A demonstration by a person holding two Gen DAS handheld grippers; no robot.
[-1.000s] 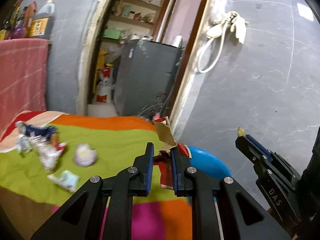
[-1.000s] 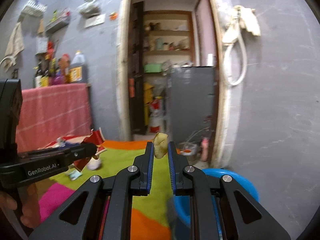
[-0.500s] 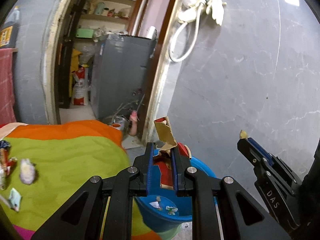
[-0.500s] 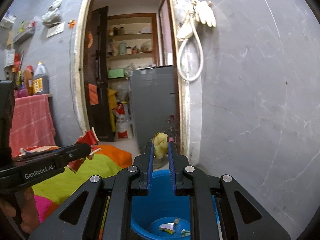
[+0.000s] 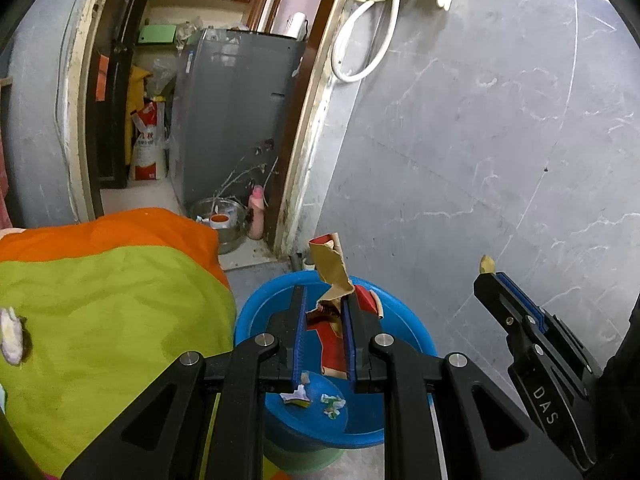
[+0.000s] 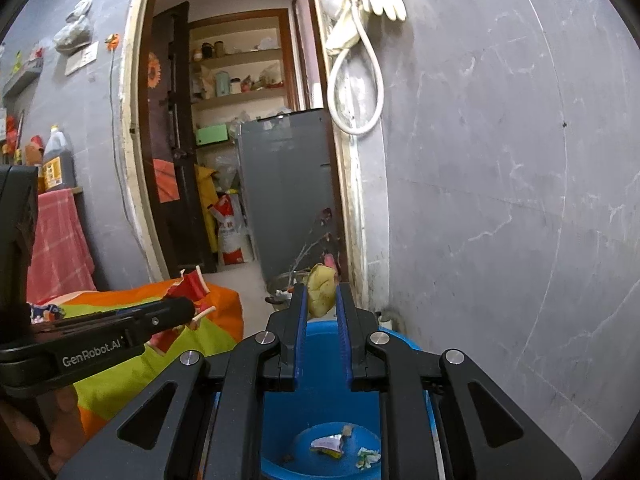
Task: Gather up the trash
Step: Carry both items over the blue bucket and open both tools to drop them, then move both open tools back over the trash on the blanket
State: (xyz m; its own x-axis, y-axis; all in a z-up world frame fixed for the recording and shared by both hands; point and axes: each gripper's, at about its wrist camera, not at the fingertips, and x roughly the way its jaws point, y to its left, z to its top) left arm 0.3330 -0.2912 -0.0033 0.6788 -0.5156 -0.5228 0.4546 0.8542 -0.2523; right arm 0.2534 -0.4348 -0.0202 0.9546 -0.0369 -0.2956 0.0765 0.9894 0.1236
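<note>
My left gripper (image 5: 323,300) is shut on a torn red and tan paper wrapper (image 5: 331,276), held over the blue plastic basin (image 5: 404,320). From the right wrist view the left gripper (image 6: 188,312) shows at the left with the red wrapper (image 6: 192,284) sticking out. My right gripper (image 6: 322,296) is shut on a small yellowish crumpled scrap (image 6: 321,290), above the near rim of the same basin (image 6: 320,340). In the left wrist view the right gripper (image 5: 490,276) sits at the right with the yellow scrap (image 5: 487,264) at its tip. Small paper scraps (image 5: 316,396) lie in the basin's bottom.
A bed with a green and orange cover (image 5: 100,300) lies left of the basin, with a pale crumpled scrap (image 5: 11,340) on it. A grey wall (image 5: 480,140) stands right behind the basin. An open doorway shows a grey cabinet (image 5: 236,120), a steel bowl (image 5: 220,220) and a pink bottle (image 5: 256,216).
Both grippers have swung right from over the bed and sunk until they hang above the blue basin. Each still holds its piece of trash. Most of the trash on the bed has left the view.
</note>
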